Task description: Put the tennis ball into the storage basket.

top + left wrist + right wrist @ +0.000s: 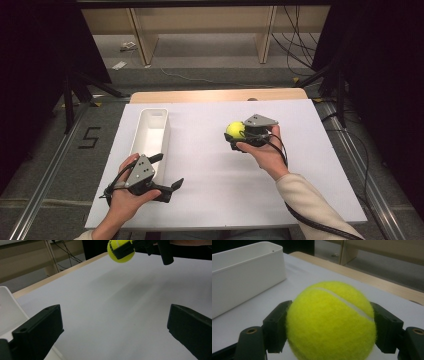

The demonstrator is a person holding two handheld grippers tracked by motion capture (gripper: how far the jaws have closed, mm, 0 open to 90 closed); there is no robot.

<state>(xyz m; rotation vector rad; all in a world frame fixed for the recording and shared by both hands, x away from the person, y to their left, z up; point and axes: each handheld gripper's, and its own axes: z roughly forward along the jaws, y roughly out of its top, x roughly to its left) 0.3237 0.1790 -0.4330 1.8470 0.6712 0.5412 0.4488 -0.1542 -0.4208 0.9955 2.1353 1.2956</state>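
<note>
A yellow tennis ball (234, 129) is clamped between the jaws of my right gripper (236, 134), held above the white table sheet right of centre. In the right gripper view the ball (332, 322) bulges between both black pads. In the left gripper view the same ball (119, 251) hangs at the top in the other gripper's jaw. My left gripper (170, 172) is at the front left, beside the near end of the white bin (150, 131). Its jaws stand wide apart in the left gripper view (115, 332), with bare sheet between them.
The long white bin (244, 275) lies lengthwise on the left part of the white sheet (210, 165). A wooden table edge (220, 95) runs along the back. Floor rails and dark stands flank both sides.
</note>
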